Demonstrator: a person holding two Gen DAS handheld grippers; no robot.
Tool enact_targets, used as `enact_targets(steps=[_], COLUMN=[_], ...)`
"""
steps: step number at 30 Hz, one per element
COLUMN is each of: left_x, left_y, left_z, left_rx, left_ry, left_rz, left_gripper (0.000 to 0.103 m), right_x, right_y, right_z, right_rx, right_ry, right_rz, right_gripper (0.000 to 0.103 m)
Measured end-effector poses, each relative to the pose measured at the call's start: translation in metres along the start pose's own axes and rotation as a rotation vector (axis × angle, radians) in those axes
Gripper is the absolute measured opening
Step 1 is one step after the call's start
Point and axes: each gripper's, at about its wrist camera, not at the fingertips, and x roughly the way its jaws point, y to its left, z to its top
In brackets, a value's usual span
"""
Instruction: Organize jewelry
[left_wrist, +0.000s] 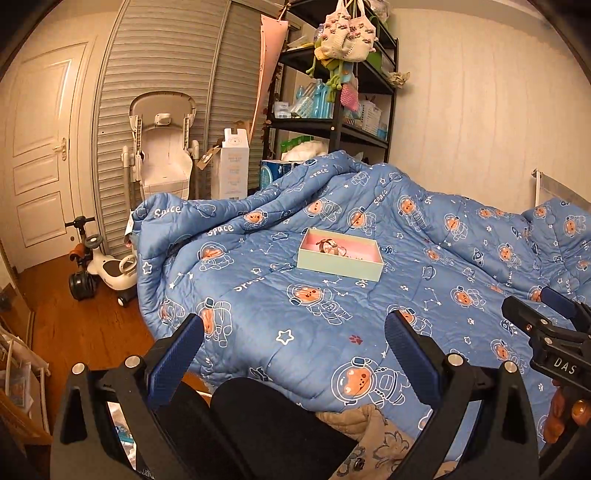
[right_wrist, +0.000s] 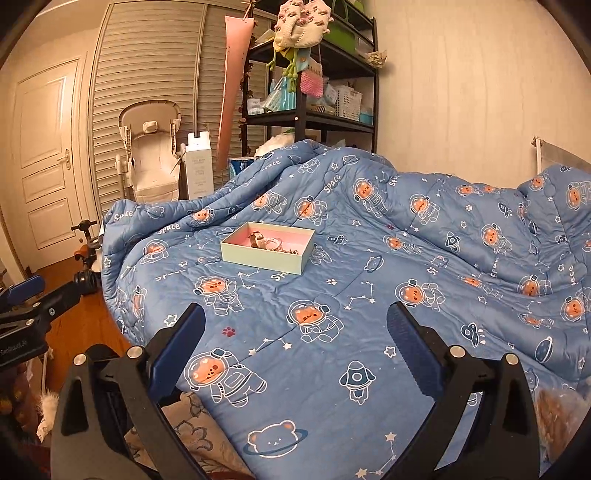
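Note:
A shallow pale-green box with a pink lining (left_wrist: 338, 265) lies on the blue space-print quilt (left_wrist: 332, 314), far ahead of both grippers; it also shows in the right wrist view (right_wrist: 264, 258). Several pieces of jewelry lie tangled in it (left_wrist: 332, 248) (right_wrist: 267, 242). My left gripper (left_wrist: 293, 334) is open and empty above the quilt's near edge. My right gripper (right_wrist: 295, 325) is open and empty over the quilt. The right gripper shows at the right edge of the left wrist view (left_wrist: 554, 325); the left one shows at the left edge of the right wrist view (right_wrist: 33, 299).
A black shelf rack (left_wrist: 332, 125) with bags and bottles stands behind the bed. A folded high chair (left_wrist: 164, 147), a white carton (left_wrist: 232, 166) and a ride-on toy (left_wrist: 103, 273) stand by the louvred closet. Wood floor lies at left. A floral cushion (right_wrist: 192, 435) lies below the quilt edge.

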Motion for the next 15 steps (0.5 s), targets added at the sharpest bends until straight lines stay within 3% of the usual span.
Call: enact_targets(steps=[15], left_x=[-0.0033], left_y=[-0.0046], left_z=[0.0], left_rx=[0.027], left_ry=[-0.002], left_rz=[-0.001], left_gripper=[0.096], right_x=[-0.0011], right_y=[-0.0003], right_z=[0.0017], right_rx=[0.002], right_ry=[0.003], right_rz=[-0.006], right_gripper=[0.097])
